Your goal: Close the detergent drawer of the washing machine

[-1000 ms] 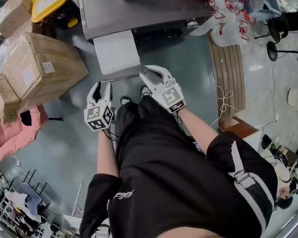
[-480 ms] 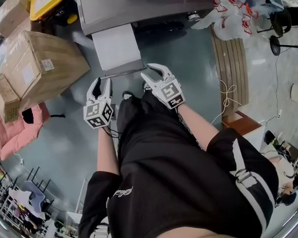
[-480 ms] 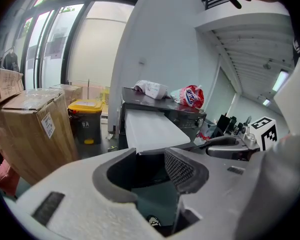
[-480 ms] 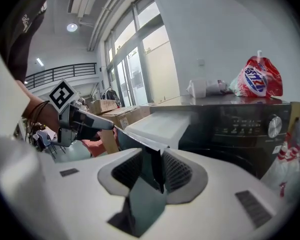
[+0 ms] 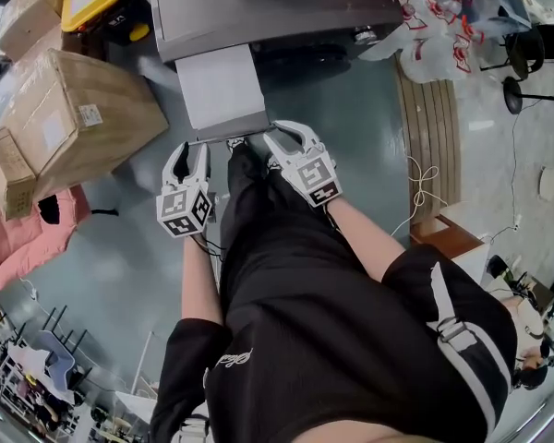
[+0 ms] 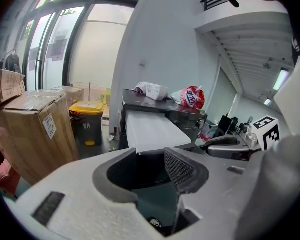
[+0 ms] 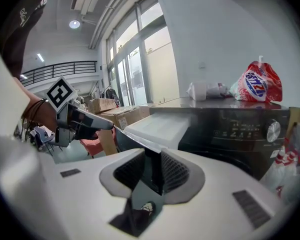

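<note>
White plastic marks the detergent drawer [image 5: 220, 86] in the head view. It stands pulled far out from the dark washing machine [image 5: 277, 7] at 12 o'clock, with its front edge toward the person. The right hand-held gripper [image 5: 283, 137] sits at the drawer's front corner, at 5 o'clock of it. The left hand-held gripper [image 5: 189, 155] hangs near the front edge at 7 o'clock and does not touch it. A cardboard box [image 5: 74, 118] lies on the floor at 9 o'clock of the drawer.

In the left gripper view the jaws are apart and nothing is between them. This hand-held gripper is released, and the drawer lies beyond it at 12 o'clock.

In the right gripper view the jaws are closing, and the thin dark front panel of the drawer stands upright between them. The pads [image 7: 174, 171] seem to meet it on both sides, so this gripper is grasping the drawer's front.

The step in hand, I think, is to make this grip firm and then push. The push should go straight along the drawer's length toward the machine, level and without twisting. A push from one corner alone may tilt the drawer and jam it. The left gripper could press on the other front corner to keep it even.
</note>
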`<state>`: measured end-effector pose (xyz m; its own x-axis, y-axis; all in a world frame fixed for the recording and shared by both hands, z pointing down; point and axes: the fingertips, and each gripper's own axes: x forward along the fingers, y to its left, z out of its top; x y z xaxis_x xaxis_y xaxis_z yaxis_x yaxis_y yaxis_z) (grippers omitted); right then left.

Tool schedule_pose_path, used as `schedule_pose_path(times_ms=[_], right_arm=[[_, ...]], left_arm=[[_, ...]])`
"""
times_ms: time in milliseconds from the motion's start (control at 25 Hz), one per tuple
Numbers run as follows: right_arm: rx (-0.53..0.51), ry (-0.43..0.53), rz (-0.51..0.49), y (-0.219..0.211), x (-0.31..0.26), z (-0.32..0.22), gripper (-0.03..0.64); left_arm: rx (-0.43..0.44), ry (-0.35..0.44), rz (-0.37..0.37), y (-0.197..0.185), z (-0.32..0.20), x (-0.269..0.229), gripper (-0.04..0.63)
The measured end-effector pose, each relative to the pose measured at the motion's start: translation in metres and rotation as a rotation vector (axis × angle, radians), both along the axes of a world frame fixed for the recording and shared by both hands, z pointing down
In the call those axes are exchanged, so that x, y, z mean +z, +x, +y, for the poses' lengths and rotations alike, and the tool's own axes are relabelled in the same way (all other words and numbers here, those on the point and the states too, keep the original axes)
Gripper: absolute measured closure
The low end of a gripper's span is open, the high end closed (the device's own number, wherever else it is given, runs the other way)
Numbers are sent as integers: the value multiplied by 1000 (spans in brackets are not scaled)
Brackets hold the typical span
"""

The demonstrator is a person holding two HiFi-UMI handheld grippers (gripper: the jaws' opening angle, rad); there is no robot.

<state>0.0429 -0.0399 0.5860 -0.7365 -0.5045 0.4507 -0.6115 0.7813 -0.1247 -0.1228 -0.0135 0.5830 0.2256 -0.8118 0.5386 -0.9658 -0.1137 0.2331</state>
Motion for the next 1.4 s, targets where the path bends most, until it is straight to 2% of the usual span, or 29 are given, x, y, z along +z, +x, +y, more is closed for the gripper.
schedule_pose_path(times_ms=[480, 1400], right_arm=[[-26, 2, 10, -3, -1, -6, 512], [3, -3, 6, -12, -4, -34, 509]], left_arm=[[-14, 9, 14, -2, -5, 0, 411], [-5, -6, 5, -11, -33, -3, 413]])
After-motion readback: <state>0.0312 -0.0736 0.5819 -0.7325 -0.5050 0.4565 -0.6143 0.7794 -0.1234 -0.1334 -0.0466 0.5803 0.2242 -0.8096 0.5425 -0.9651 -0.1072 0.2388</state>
